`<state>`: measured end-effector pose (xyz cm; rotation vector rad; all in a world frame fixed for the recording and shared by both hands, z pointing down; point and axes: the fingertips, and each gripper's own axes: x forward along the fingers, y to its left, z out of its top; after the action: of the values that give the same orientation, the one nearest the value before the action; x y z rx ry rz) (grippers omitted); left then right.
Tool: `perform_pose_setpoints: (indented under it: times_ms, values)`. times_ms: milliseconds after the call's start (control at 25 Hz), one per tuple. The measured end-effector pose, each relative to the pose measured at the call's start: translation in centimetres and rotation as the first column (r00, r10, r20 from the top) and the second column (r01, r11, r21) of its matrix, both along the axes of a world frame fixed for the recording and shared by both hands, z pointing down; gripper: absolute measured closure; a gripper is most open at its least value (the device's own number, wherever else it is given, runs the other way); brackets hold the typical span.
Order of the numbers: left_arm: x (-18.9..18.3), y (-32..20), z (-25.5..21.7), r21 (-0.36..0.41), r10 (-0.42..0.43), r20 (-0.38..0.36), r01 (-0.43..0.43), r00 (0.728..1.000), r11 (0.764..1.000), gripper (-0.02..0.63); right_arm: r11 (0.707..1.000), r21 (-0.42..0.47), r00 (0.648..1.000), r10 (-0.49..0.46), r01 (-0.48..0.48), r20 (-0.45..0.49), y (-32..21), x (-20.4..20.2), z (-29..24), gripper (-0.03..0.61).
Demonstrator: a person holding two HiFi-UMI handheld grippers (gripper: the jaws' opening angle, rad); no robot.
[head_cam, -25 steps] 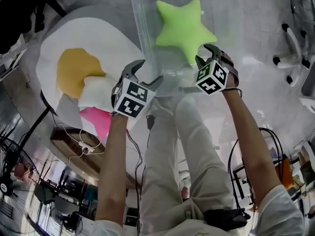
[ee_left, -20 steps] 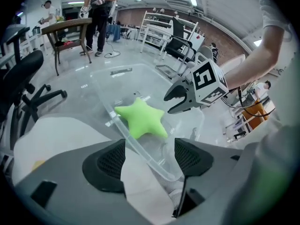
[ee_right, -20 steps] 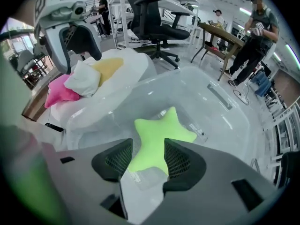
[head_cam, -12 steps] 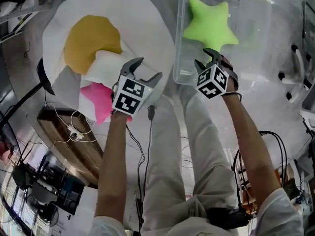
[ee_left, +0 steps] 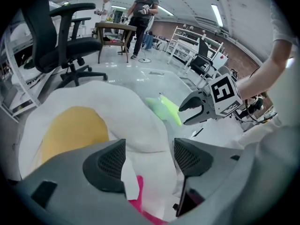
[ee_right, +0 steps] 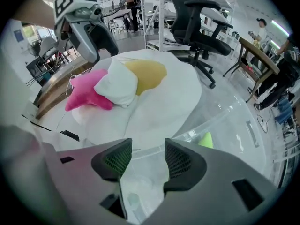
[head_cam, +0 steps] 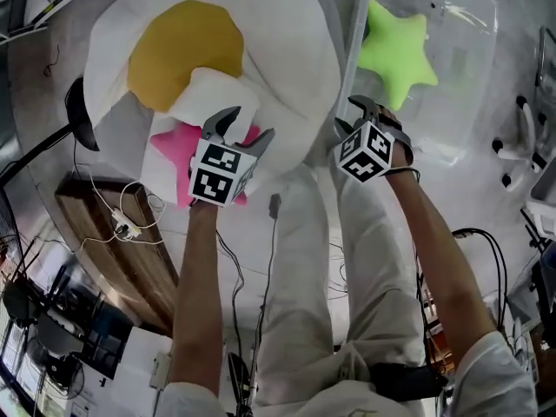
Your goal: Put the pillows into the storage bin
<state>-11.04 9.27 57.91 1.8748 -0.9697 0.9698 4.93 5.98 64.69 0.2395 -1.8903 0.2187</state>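
Note:
A green star pillow lies inside the clear storage bin. Left of the bin a big white fried-egg pillow with a yellow yolk carries a small white pillow. A pink star pillow pokes out below that one. My left gripper hangs open and empty over the pink star and the small white pillow. My right gripper is open and empty between the egg pillow's edge and the bin's near corner. In the right gripper view the bin rim lies just beyond my right gripper.
A wooden board with white cables lies on the floor at the left. A black cable runs down by my legs. Office chairs stand around, one with its base right of the bin. People stand far back.
Both grippers have moved left, away from the bin with the green star, over to the pillow pile. The left one now hangs above the pink star. Both stay open and empty.

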Motion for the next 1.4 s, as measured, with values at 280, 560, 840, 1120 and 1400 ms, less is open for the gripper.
perform_pose_setpoints:
  times_ms: [280, 560, 840, 1120, 1400]
  values:
    - [-4.7, 2.4, 0.7, -0.007, -0.081, 0.002, 0.081, 0.997, 0.997, 0.279, 0.989, -0.033, 0.990, -0.142, 0.142, 0.012, 3.8, -5.2, 0.2, 0.341]
    - [-9.2, 3.8, 2.3, -0.024, -0.142, 0.008, 0.142, 0.990, 0.990, 0.278, 0.981, -0.071, 0.983, -0.180, 0.182, 0.036, 6.2, -10.6, 1.0, 0.337]
    - [-13.7, 4.2, 3.5, -0.029, -0.184, 0.044, 0.186, 0.982, 0.982, 0.278, 0.979, -0.092, 0.982, -0.179, 0.184, 0.058, 7.5, -14.4, 1.5, 0.337]
    - [-18.3, 5.1, 6.1, -0.057, -0.330, 0.048, 0.332, 0.943, 0.942, 0.282, 0.957, -0.099, 0.961, -0.266, 0.273, 0.072, 10.2, -17.7, 2.6, 0.336]
    - [-21.5, 5.4, 8.7, -0.117, -0.610, -0.045, 0.603, 0.791, 0.789, 0.285, 0.963, -0.101, 0.963, -0.239, 0.251, 0.123, 11.4, -21.1, 3.4, 0.342]
